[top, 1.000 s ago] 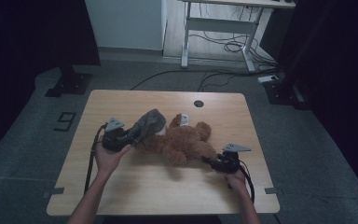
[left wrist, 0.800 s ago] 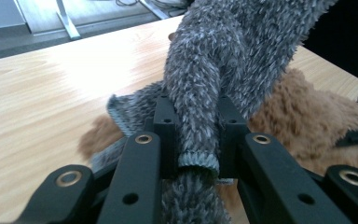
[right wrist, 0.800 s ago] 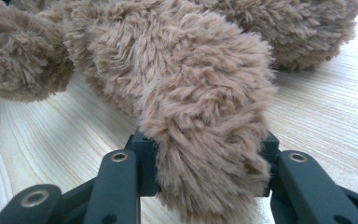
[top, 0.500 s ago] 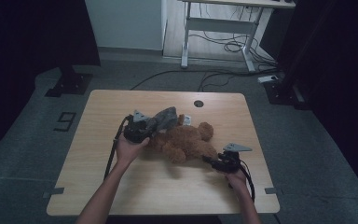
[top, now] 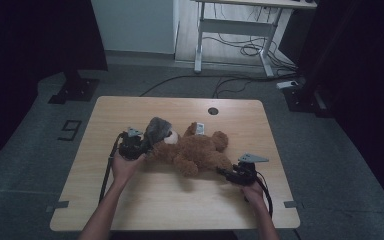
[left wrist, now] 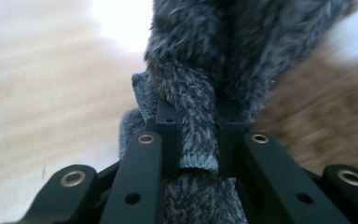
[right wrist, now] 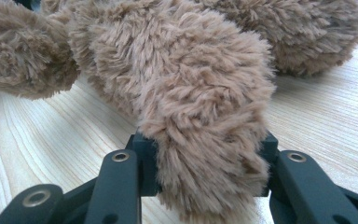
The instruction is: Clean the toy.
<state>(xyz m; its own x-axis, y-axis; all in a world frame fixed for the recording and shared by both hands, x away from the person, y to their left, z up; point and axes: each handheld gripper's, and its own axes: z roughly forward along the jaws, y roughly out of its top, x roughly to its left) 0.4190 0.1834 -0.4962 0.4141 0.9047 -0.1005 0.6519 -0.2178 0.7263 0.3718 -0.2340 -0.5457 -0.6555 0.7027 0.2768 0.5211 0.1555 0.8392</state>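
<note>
Grey fuzzy cloth (left wrist: 200, 116) is now coming down onto the bear's (top: 195, 150) head, pinched tight in our left gripper (top: 141, 145). We are pinning a bear leg (right wrist: 205, 140) on the bench (top: 180, 210) with our right gripper (top: 226, 173), so dressing is starting.

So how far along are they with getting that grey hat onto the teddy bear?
Partly done: the grey hat already sits over the teddy bear's head. In hand: the left gripper pinches the hat's hem, and the right gripper clamps a leg. Probably left: tugging it snug and letting go.
</note>
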